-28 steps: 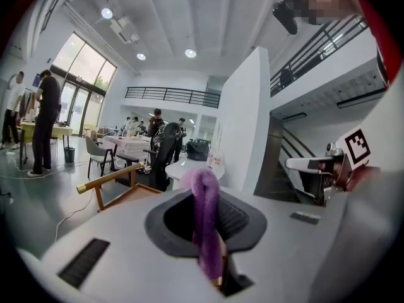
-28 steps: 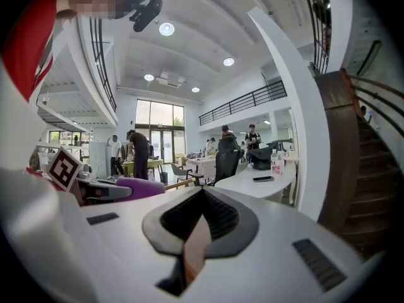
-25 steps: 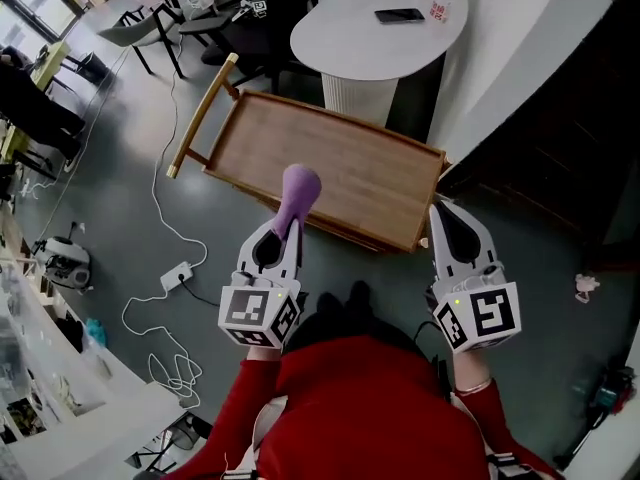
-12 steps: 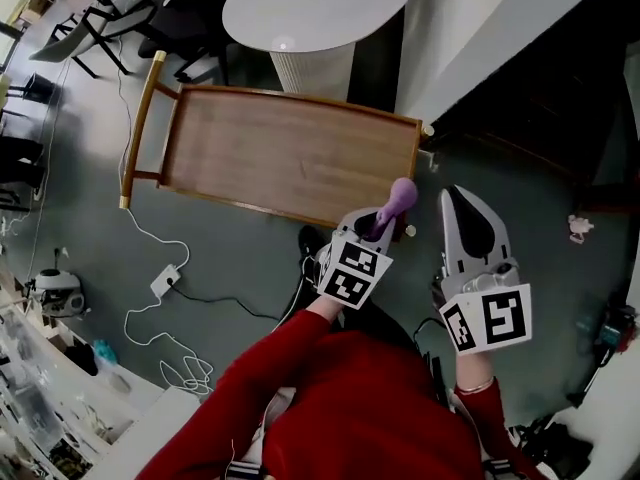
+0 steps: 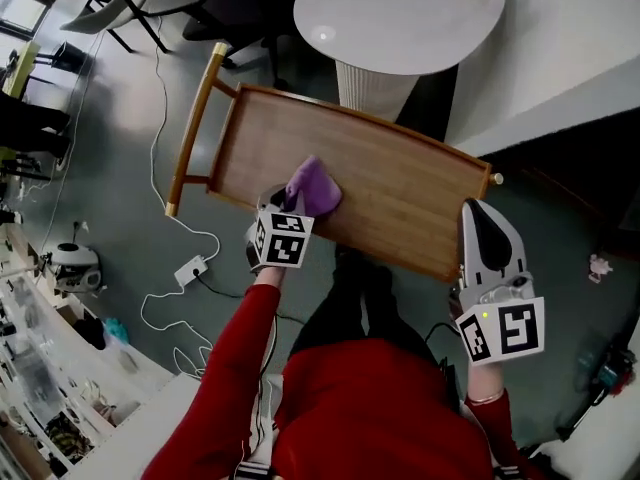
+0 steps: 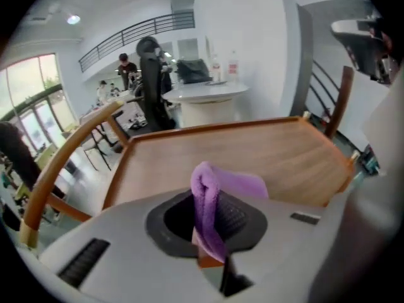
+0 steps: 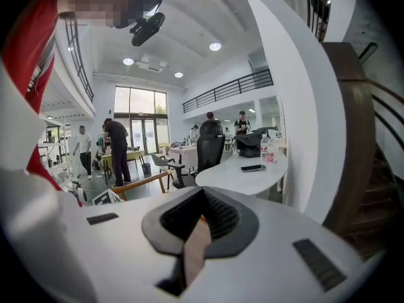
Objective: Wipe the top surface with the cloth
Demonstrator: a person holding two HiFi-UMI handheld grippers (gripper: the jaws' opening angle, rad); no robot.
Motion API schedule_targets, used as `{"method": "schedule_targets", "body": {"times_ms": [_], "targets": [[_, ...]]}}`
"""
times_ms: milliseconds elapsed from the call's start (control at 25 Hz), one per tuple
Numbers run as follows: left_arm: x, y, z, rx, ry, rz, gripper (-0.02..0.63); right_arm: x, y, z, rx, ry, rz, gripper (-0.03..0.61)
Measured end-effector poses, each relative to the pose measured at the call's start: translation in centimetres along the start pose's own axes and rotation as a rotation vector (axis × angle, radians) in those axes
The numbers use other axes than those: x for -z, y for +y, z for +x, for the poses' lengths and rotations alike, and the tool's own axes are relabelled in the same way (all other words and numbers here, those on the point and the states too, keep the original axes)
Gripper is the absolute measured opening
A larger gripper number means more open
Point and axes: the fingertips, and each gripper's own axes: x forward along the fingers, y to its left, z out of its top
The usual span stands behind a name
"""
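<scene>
Left gripper (image 5: 292,208), jaws clamped on the purple cloth (image 5: 316,185), holds it down by the near edge of the wooden top surface (image 5: 405,183), free end pointing away, most of the board's crosswise length stretching rightward, where the right gripper (image 5: 489,236) hangs closed and empty.

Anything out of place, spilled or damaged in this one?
Nothing stands out: the left tool holds the purple cloth on the wooden top, and the right tool hangs shut and empty beside it.
</scene>
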Motion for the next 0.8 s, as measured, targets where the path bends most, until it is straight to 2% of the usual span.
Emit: {"method": "schedule_targets", "body": {"times_ms": [120,240,440,560,600,680,800], "targets": [[1.6,8.9,-0.4,-0.153,0.038,-0.017,0.048,-0.5,1.4,1.5,-0.033,0.013,-0.005,0.005],[2.3,13.9,-0.7,-0.255,0.062,-0.027,0.048,-0.7,1.9,2.5,-0.046,0.030,-0.017,0.005],[3.2,17.2,-1.5,-0.355,0.081,-0.085,0.048,-1.3,2.3,3.1,-0.019,0.034,-0.028,0.005],[2.5,17.0,-2.6,-0.377,0.045,-0.092,0.048,-1.5,1.7,2.7,0.034,0.026,-0.025,0.005],[1.4,15.8,-3.3,-0.350,0.008,-0.085,0.048,-1.6,1.5,2.3,0.056,0.021,-0.025,0.005],[-2.4,10.8,-4.6,-0.206,-0.093,-0.058,0.048,-1.7,0.5,1.4,0.103,0.011,-0.025,0.005],[-9.3,-1.3,-5.8,0.144,-0.231,-0.016,0.048,-1.3,-1.4,-0.5,0.163,0.011,-0.022,0.005]]}}
